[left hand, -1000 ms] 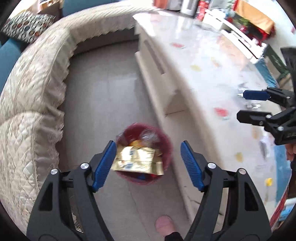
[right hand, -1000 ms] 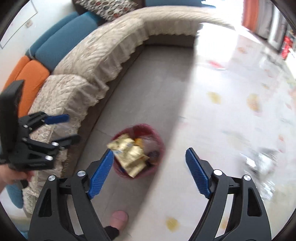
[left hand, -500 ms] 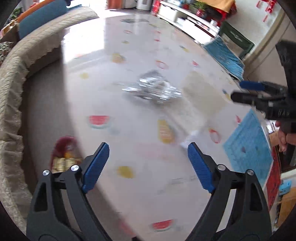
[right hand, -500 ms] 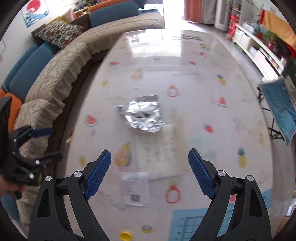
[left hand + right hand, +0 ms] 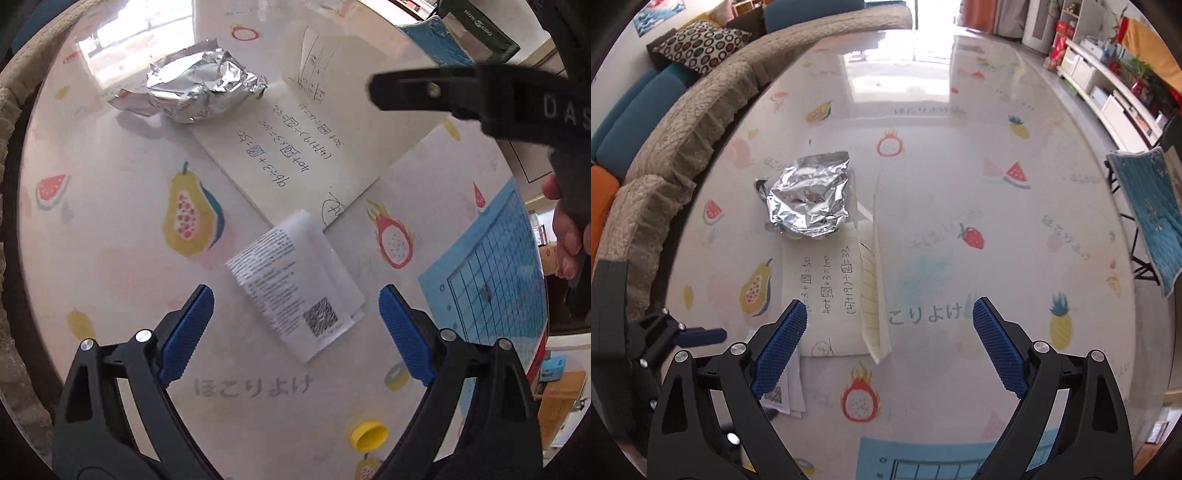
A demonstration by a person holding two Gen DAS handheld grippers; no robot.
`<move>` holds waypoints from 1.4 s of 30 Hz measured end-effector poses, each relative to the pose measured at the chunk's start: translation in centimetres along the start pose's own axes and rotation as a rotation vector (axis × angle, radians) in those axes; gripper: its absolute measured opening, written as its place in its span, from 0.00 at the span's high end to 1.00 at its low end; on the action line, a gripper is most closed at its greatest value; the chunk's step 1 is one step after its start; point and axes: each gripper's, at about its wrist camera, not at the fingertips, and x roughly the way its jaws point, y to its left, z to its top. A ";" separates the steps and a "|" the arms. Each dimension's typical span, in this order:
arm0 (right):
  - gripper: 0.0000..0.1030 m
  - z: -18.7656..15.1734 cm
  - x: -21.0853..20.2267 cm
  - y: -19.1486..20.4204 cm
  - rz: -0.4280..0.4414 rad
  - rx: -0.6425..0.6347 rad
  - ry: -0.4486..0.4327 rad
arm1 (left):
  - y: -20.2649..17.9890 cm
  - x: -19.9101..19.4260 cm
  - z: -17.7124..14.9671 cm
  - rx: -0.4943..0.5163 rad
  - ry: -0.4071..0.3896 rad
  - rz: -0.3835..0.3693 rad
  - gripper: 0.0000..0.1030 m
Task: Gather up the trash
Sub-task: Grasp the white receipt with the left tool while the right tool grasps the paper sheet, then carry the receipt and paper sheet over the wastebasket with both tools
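Left wrist view: left gripper [image 5: 295, 325] opening over folded leaflet [image 5: 295, 288].

Daylight is pouring in from a window [image 5: 934, 26] at the top of the right wrist view, blowing out to white there. It is laying a broad glare band down the glossy table [image 5: 1015, 206] and washing out the fruit prints beneath. In the left wrist view the same glare is sitting at the upper left, and the foil [image 5: 199, 90] is glinting with hard highlights. Shadows are lying soft and short beside the papers. Both frames are staying sharp at the centre. Fisheye distortion is bending the table edge, and dark vignetting is closing the corners.
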 end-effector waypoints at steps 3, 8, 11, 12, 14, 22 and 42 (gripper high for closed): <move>0.13 0.6 0.8 0.0 0.009 -0.006 -0.005 | -0.6 0.9 0.1 -0.023 -0.003 0.017 0.14; 0.38 1.1 1.5 -1.1 0.037 0.018 0.024 | -1.5 1.9 -0.2 -0.025 -0.006 0.069 0.19; 0.50 1.3 1.9 -1.6 0.042 0.027 0.050 | -1.8 2.1 -0.2 0.006 -0.004 0.097 0.25; 0.58 1.2 1.9 -1.8 0.045 0.030 0.051 | -1.8 2.1 -0.3 0.015 -0.007 0.112 0.32; 0.71 1.2 2.1 -2.0 0.039 0.034 0.059 | -2.0 2.1 -0.1 0.031 -0.017 0.145 0.51; 0.93 1.0 1.4 -2.6 0.056 0.069 0.048 | -0.5 0.4 0.6 0.044 -0.023 0.120 0.85; 0.97 -0.1 -3.7 -5.5 0.065 0.146 -0.023 | 2.3 -6.3 -0.7 -0.031 -0.130 0.073 1.00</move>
